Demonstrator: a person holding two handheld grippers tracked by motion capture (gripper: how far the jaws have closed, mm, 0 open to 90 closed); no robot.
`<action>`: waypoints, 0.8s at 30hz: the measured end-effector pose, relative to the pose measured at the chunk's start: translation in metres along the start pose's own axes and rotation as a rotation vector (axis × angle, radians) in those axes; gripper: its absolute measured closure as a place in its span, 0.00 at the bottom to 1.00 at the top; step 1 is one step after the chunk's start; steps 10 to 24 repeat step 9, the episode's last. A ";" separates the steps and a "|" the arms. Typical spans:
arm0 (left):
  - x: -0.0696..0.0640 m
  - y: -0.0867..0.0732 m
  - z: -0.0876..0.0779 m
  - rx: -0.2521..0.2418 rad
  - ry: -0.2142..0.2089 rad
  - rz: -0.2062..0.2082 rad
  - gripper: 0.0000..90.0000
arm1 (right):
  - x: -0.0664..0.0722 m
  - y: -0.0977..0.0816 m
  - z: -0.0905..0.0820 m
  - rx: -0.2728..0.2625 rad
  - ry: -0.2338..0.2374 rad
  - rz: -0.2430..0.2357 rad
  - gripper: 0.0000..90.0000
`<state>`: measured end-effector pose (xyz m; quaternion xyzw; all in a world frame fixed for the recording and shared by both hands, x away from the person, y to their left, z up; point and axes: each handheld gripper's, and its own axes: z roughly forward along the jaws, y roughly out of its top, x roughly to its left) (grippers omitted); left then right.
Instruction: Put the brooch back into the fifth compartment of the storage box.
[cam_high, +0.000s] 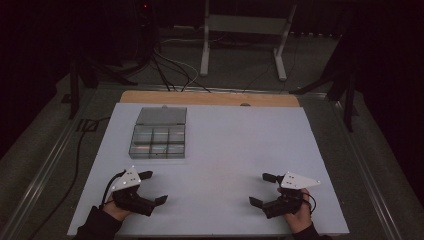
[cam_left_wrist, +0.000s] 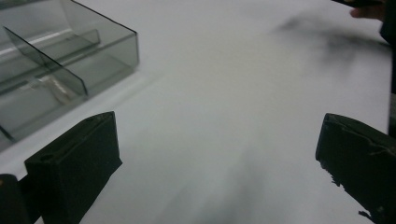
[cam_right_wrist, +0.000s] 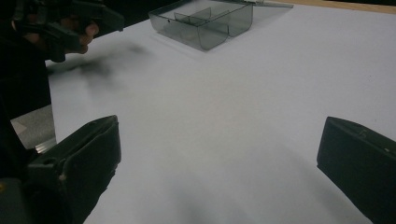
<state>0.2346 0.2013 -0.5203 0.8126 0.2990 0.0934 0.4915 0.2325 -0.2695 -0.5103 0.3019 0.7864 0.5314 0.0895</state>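
Both jaws spread wide, nothing held: left hand-held gripper (cam_high: 154, 187) low at the near-left of the white bench (cam_high: 240, 145); right hand-held gripper (cam_high: 264, 189) at near-right, also gaping empty. Clear compartment box (cam_high: 159, 133) sits at the far-left of the bench, lid laid open behind it, just beyond the left gripper and well apart from the right one; contents of the cells too dim to tell. Likely risks: box is light and smooth, so a one-sided push on its wall (cam_left_wrist: 109, 51) could slide it; jaws closing on thin clear plastic may slip or tip it; the flat lid could flap shut if nudged; dim light hides the dividers.
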 end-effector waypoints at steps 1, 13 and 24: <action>0.000 0.000 0.000 0.000 0.000 0.000 0.01 | 0.000 0.000 0.000 0.000 0.000 0.000 0.00; -0.002 -0.004 0.002 0.005 -0.039 -0.013 0.01 | 0.000 0.000 -0.001 -0.002 0.001 0.005 0.00; -0.002 -0.004 0.002 0.005 -0.039 -0.013 0.01 | 0.000 0.000 -0.001 -0.002 0.001 0.005 0.00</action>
